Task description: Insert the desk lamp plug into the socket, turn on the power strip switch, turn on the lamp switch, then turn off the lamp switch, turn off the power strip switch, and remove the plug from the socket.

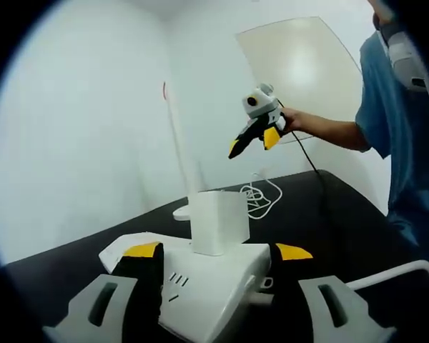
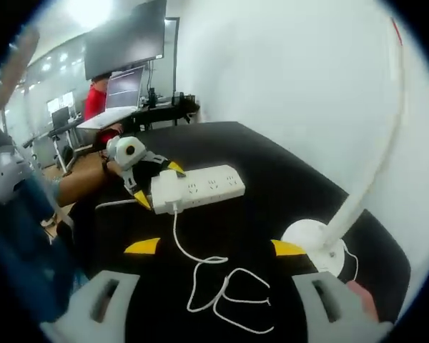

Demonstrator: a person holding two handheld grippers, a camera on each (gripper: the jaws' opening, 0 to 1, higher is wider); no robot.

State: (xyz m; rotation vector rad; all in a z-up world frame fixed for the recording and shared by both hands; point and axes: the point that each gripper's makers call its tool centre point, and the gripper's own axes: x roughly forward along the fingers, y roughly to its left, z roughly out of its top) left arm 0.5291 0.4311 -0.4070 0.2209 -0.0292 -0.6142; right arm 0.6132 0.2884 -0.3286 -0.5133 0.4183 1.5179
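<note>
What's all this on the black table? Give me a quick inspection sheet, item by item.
Surface: black table, mostly bare.
Job's things: white power strip with a white plug adapter seated in it; desk lamp, white round base and curved stem, standing beside it.
Clutter: nothing seen.
Grippers: left gripper at the strip's end, jaws either side of it; right gripper raised in the air, open, empty.
Cables: white cord lying in loose loops between strip and lamp.
Surroundings: white wall; desks and monitors beyond.

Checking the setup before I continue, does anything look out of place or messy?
Only the lamp's white cord: it lies in loose tangled loops on the black table beside the lamp base. The plug sits upright in the power strip.
</note>
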